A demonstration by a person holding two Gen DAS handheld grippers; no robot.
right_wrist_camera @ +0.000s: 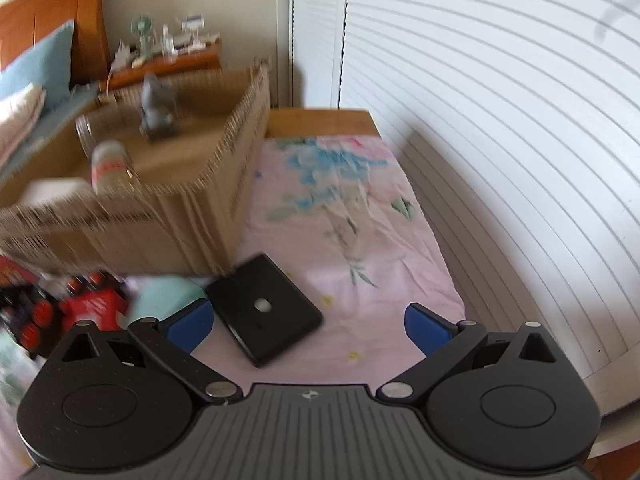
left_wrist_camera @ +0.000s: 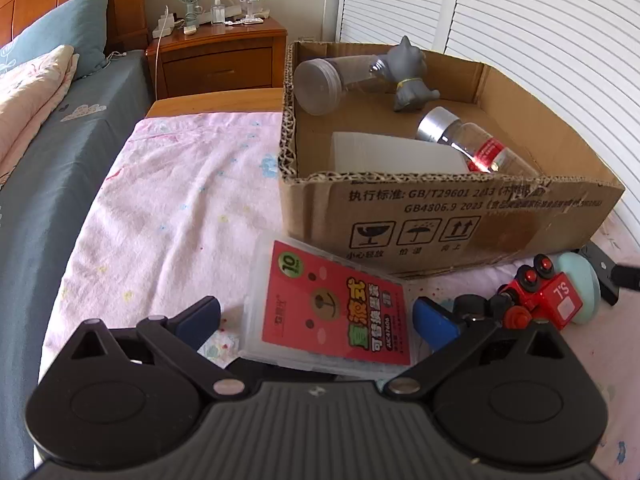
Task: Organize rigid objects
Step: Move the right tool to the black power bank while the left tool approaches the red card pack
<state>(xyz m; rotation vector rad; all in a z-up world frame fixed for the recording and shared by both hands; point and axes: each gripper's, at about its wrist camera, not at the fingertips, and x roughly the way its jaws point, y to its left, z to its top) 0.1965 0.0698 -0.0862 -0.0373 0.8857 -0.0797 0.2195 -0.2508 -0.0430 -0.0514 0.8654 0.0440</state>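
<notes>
Left wrist view: four things are lying packed in the box [left_wrist_camera: 440,208] at upper right; the card case [left_wrist_camera: 332,312], train [left_wrist_camera: 540,296] and black case [right_wrist_camera: 264,308] are waiting outside, lower frame. Both the left gripper [left_wrist_camera: 316,316] and right gripper [right_wrist_camera: 308,320] are being held wide, empty.

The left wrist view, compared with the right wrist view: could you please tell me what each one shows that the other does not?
Only the left wrist view shows the clear case with the red card lying between the open left gripper fingers, whole and sharp. Only the right wrist view shows the flat black box whole, just ahead of the open right gripper. Both show the cardboard box, the grey animal figure and bottle inside it, and the red toy engine.
</notes>
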